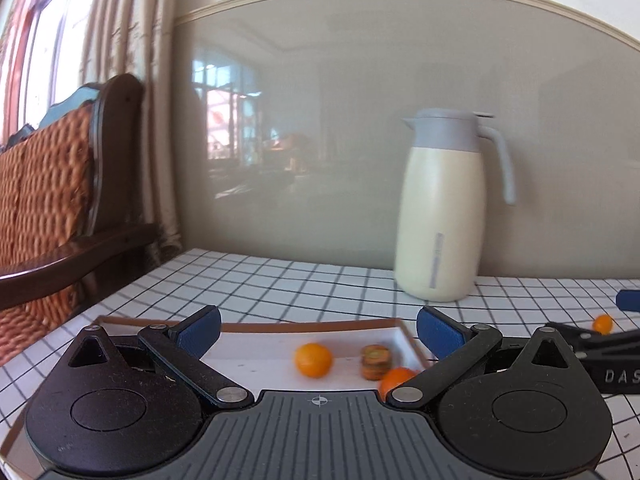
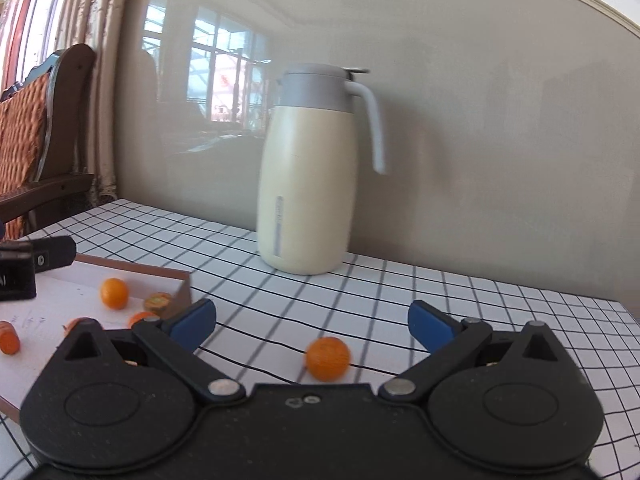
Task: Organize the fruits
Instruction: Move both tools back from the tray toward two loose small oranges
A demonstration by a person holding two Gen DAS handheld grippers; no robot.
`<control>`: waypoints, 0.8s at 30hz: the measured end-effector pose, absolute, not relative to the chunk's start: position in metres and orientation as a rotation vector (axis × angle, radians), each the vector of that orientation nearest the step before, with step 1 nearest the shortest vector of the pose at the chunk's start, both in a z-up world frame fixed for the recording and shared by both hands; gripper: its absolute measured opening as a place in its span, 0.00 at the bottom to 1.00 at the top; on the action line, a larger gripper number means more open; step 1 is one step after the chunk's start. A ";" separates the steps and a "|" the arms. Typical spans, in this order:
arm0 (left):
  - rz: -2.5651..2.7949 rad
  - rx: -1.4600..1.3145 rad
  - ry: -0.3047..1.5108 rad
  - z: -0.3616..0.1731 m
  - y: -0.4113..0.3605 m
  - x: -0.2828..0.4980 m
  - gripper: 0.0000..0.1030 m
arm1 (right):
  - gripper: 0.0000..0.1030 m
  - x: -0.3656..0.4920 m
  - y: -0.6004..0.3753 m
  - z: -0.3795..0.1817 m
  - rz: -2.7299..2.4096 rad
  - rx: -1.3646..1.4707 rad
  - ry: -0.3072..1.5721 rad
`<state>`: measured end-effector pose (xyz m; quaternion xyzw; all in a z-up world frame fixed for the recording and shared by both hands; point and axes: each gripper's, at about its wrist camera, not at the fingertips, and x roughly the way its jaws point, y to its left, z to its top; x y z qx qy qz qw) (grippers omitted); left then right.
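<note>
Two tongs, left (image 1: 318, 330) and right (image 2: 312, 324), spread, empty; one orange (image 2: 328, 358) outside tray (image 2: 132, 269).

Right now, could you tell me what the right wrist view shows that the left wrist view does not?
Only the right wrist view shows the right gripper open, with the loose orange lying on the checked tablecloth between its fingers, plus a cut carrot piece in the tray. Only the left wrist view shows the left gripper open over the tray. Both show the cream jug, a whole orange in the tray and the wooden chair.
</note>
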<state>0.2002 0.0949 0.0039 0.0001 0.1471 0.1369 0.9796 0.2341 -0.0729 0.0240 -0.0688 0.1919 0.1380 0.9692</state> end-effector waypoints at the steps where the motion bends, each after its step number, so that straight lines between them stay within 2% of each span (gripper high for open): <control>1: 0.260 0.010 0.293 0.003 0.087 0.202 1.00 | 0.94 0.235 -0.079 0.024 0.271 -0.135 0.389; 11: 0.138 0.061 0.281 -0.004 0.019 0.216 1.00 | 0.89 0.243 -0.136 0.010 0.192 -0.099 0.419; 16: 0.099 0.094 0.335 -0.014 -0.011 0.234 1.00 | 0.84 0.258 -0.155 0.004 0.159 -0.084 0.440; 24: 0.046 0.114 0.431 -0.032 -0.040 0.267 1.00 | 0.81 0.281 -0.169 -0.006 0.127 -0.066 0.478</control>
